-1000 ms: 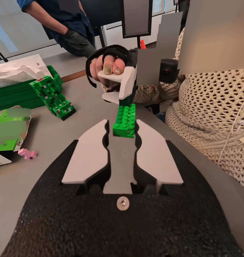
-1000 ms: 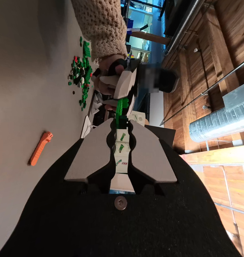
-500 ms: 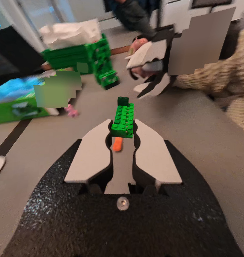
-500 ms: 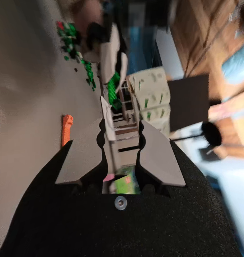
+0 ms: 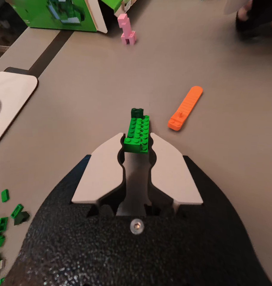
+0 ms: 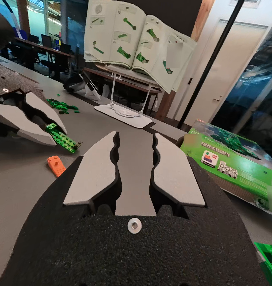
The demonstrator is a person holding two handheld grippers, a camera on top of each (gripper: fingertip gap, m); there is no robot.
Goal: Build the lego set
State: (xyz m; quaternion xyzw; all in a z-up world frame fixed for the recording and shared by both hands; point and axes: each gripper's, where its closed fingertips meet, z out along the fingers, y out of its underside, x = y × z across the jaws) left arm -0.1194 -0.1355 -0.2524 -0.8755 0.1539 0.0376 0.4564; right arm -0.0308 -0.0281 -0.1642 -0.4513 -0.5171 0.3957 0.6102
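My left gripper (image 5: 136, 140) is shut on a green Lego plate assembly (image 5: 138, 133), both pads against its sides. The plate carries a bright green brick at the near end and a dark green brick (image 5: 137, 112) at the far tip. It is tilted down, far tip close to the grey table (image 5: 85, 100). The right wrist view shows the same left gripper (image 6: 54, 133) holding the assembly (image 6: 64, 141). My right gripper (image 6: 135, 137) is open and empty above the table.
An orange brick separator (image 5: 184, 108) lies right of the assembly. A pink figure (image 5: 127, 31) and a green set box (image 6: 234, 161) stand beyond. An open instruction booklet (image 6: 132, 38) sits on a white stand (image 6: 124, 116). Loose green pieces (image 6: 62, 106) lie at far left. The tips of one gripper are about 15 cm away from the tips of the other. To reach the orange brick separator (image 5: 184, 108) in a straight line is about 6 cm for my left fingers, about 12 cm for my right. It is also in sight in the right wrist view (image 6: 60, 169).
My right gripper let go of the assembly's far end, opened and swung away. My left gripper closed on the assembly, kept it and lowered it toward the table.
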